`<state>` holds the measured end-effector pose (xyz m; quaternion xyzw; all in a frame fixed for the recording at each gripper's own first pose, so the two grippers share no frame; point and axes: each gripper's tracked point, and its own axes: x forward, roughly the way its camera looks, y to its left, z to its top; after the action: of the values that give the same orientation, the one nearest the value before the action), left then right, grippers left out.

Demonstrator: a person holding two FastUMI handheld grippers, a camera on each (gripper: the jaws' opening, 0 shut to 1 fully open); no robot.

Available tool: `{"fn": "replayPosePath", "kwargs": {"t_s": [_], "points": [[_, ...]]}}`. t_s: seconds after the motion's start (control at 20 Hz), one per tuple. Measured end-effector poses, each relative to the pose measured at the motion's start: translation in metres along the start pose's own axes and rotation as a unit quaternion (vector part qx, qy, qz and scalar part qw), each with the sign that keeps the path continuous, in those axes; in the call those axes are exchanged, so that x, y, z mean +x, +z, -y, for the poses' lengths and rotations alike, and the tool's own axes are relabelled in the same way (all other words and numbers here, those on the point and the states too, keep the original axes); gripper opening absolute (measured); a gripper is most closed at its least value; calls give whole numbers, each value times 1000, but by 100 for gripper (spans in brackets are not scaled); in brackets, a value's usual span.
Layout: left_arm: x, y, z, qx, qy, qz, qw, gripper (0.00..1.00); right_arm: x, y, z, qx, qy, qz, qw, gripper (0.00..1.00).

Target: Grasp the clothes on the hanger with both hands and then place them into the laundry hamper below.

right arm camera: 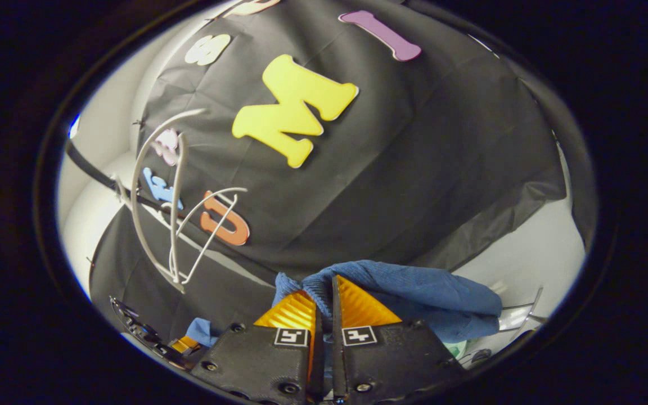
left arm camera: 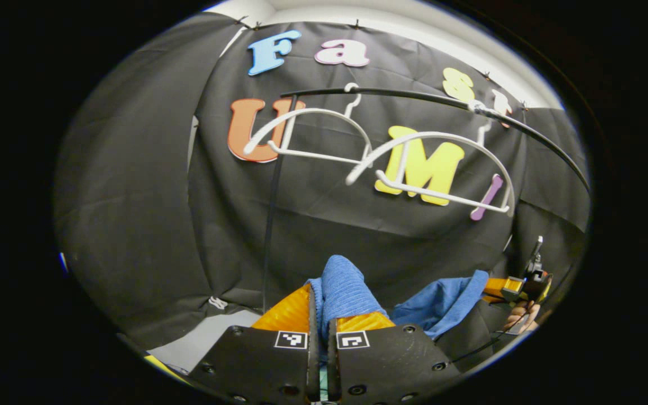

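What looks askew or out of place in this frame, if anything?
Nothing is damaged or spilled. The two white hangers hang bare on the rail, tilted; the blue garment is off them, pinched by the left gripper and the right gripper.

Plain blue clothes [left arm camera: 346, 292], white hangers [left arm camera: 313, 135], black rail [left arm camera: 414, 97].

Left gripper [left arm camera: 320, 315] and right gripper [right arm camera: 324, 306] both showing black housings with visible round screws, each finger base wearing a small square black-and-white marker; fingers ribbed, wedge-shaped.
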<state>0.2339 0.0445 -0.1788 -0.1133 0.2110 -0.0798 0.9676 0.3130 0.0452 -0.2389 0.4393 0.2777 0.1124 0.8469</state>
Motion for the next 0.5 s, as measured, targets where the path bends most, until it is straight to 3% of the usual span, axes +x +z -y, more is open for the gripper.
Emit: {"fn": "replayPosePath", "kwargs": {"t_s": [0.5], "points": [[-6, -4, 67, 17, -67, -6, 998, 5, 13, -70, -90, -35, 74, -78, 994, 9]]}}
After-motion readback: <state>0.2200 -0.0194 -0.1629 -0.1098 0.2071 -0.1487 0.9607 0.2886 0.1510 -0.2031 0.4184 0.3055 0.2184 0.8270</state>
